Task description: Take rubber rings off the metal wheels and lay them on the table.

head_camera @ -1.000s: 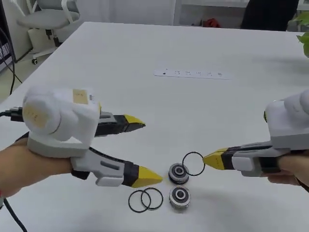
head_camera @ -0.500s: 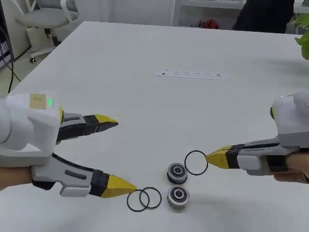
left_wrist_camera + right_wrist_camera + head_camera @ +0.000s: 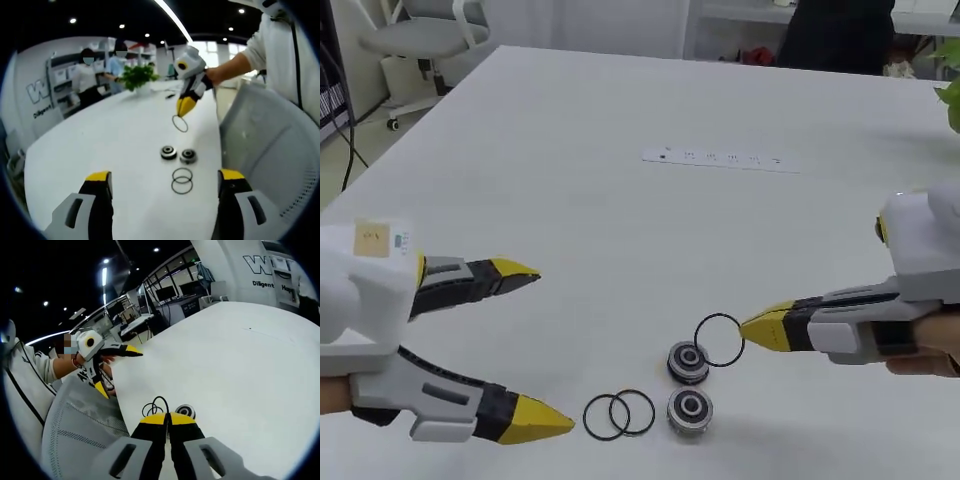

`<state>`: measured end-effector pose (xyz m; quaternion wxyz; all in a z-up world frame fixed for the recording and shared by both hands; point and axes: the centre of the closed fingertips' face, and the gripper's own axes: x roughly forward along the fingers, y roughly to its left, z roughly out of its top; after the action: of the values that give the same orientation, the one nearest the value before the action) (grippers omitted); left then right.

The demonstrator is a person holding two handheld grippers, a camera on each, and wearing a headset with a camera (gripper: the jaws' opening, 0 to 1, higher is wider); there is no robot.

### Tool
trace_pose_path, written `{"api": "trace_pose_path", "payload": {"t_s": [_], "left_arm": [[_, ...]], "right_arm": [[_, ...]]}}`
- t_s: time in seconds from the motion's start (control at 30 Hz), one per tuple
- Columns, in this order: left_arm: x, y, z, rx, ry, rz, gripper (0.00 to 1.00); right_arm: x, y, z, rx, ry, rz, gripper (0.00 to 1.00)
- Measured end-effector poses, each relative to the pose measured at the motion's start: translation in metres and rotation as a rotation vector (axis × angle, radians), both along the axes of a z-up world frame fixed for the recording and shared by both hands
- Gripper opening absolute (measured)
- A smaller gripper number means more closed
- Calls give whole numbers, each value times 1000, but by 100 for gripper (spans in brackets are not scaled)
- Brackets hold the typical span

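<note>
— How is the nearer hand set?

— The left tongs [image 3: 552, 350] come in low from the left, lying nearly level above the desk [image 3: 620, 200]. The jaws are spread wide with nothing between them. The body is white plastic, and each dark jaw ends in a pointed yellow tip.

— And the rings already off?

— Two thin black loose rings [image 3: 630, 415] lie flat on the desk at the near edge, overlapping each other, just past the lower yellow tip and not touching it. They look like plain round loops of rubber cord.

— The wheels?

— Just right of those loops sit two metal wheels [image 3: 692, 409], one behind the other and almost touching. They are small, round and silvery, each with a dark band on its face and a bright hub.

— The other hand?

— The right tongs [image 3: 748, 328] reach in level from the right, and part of the hand [image 3: 930, 358] shows beneath the white body. The jaws are pressed together, and their yellow tips pinch a rubber ring [image 3: 697, 338]. It hangs as an open black circle above and just behind the rear wheel. The right gripper view shows the two tips meeting, with the loop curling out beyond them.

— What is the surface like?

— It is smooth, matte and white.

— Farther back?

— A flush socket strip [image 3: 720, 159] is set into the desk well beyond the work. A white swivel chair [image 3: 420, 40] stands past the far left corner, and green leaves [image 3: 950, 75] show at the right edge.
</note>
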<state>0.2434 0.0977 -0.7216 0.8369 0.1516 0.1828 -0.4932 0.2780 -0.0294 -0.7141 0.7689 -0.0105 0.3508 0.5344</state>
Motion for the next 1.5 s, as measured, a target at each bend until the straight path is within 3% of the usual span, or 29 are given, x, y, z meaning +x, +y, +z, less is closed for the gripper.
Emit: {"api": "trace_pose_path", "payload": {"t_s": [0.6, 0.83, 1.23, 1.5], "left_arm": [[-13, 3, -22, -2, 54, 16, 87], [-18, 3, -29, -8, 76, 23, 88], [-20, 5, -32, -8, 83, 29, 87], [-20, 5, -32, -12, 87, 34, 87]], "right_arm": [[-14, 27, 0, 15, 13, 67, 0], [-18, 47, 0, 39, 29, 94, 0], [-37, 80, -20, 11, 54, 188, 0], [-40, 90, -31, -2, 69, 212, 0]]}}
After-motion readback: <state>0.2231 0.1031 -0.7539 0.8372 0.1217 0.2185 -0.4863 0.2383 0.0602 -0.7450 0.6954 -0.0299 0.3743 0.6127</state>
